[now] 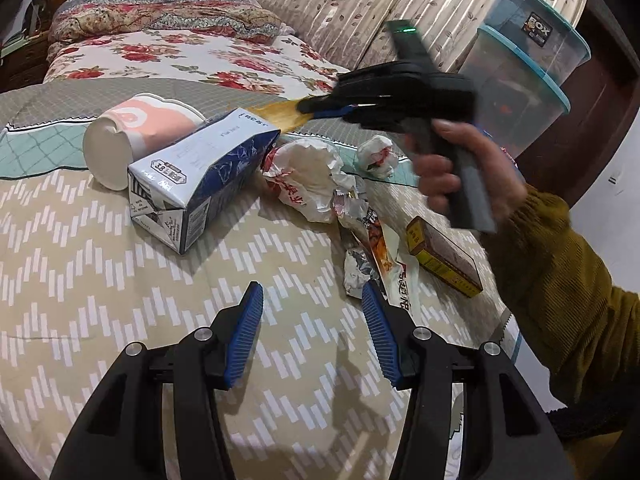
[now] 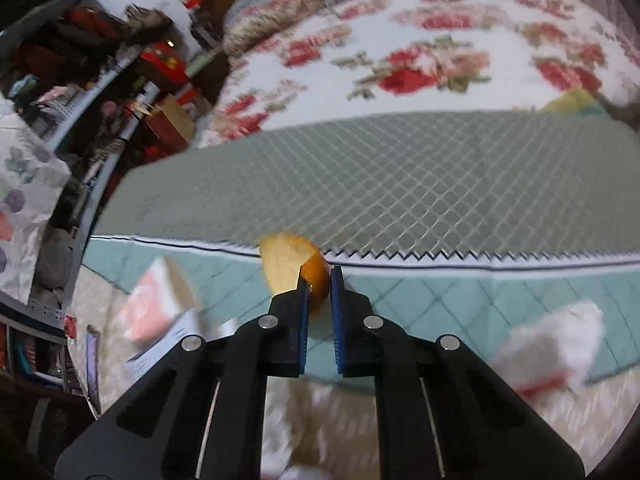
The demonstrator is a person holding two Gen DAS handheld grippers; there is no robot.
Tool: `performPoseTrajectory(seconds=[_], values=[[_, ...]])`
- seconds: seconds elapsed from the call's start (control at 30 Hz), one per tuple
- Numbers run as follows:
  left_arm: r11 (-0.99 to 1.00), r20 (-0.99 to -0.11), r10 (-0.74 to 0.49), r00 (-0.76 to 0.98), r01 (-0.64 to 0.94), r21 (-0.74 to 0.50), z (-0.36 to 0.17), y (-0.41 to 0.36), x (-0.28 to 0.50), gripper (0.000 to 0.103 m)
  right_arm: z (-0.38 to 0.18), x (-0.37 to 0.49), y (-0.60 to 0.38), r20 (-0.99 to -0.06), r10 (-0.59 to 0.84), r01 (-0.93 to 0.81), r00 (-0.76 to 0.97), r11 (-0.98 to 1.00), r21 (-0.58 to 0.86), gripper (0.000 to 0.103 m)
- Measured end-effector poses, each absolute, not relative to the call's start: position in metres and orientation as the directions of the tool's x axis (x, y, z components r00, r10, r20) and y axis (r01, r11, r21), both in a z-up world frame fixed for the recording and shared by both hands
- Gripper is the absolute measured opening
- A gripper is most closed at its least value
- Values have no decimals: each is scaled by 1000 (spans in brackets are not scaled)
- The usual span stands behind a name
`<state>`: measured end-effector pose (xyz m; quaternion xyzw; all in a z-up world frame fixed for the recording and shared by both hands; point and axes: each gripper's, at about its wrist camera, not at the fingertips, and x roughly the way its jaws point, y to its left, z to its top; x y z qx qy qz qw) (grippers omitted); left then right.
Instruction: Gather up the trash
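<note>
Right gripper [image 2: 319, 280] is pinching a curled orange peel [image 2: 294, 270] above the bed [image 1: 120, 280], beyond the blue-and-white milk carton [image 1: 200, 184]. Left gripper [image 1: 312, 300] is hanging spread and empty, nearer the carton's crumpled wrappers [image 1: 308, 178].

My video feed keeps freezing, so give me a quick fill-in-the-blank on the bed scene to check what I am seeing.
1. The right tongs are shut on a piece of ____ peel.
2. The left tongs are ____ and hold nothing.
3. The pink and white cup lies on its ____ against the blue and white carton.
4. The small brown and yellow box lies on the ____.

Missing words: orange; open; side; bed
</note>
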<state>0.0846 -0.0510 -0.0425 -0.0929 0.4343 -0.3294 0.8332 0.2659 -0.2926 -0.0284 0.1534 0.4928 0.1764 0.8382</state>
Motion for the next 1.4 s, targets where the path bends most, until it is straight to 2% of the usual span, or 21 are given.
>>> performPoseTrajectory(seconds=[0.3,0.53,0.73,0.8,0.93,1.13,1.17,1.2,1.23,1.27,1.3,1.4], values=[[765,-657,-633,409,458,-452,-42,-45,86,49,30,157,-298,-632,548,-253,548,829,499,12],[749,-637,-657,404,447,-489,-38,-26,76,50,33,96,-285,-566,643,-305,516,756,580,12],[777,-651,-623,435,440,-450,-30,5,41,56,16,72,-227,-598,689,-390,410,725,568,12],[792,-649,-605,461,430,-433,-26,17,29,63,10,71,-210,-611,693,-413,383,720,558,12],[827,-658,-557,506,403,-391,-19,40,9,64,-8,71,-173,-656,678,-443,331,726,527,12],[843,-662,-537,522,350,-408,-24,64,1,66,-28,70,-142,-735,584,-449,345,790,417,16],[842,-663,-539,520,347,-413,-25,64,2,66,-29,70,-142,-736,581,-439,347,794,420,18],[840,-663,-542,516,345,-418,-26,65,2,66,-29,72,-144,-735,584,-431,344,794,430,34],[840,-664,-543,515,345,-419,-27,64,3,66,-29,71,-146,-731,590,-421,344,792,442,68],[838,-663,-545,513,346,-421,-27,63,3,66,-26,69,-150,-706,603,-411,372,789,457,83],[837,-662,-547,512,347,-423,-28,62,4,66,-20,64,-155,-672,611,-411,418,787,460,89],[834,-659,-552,511,349,-428,-28,61,4,66,-9,58,-158,-656,610,-432,444,787,440,87]])
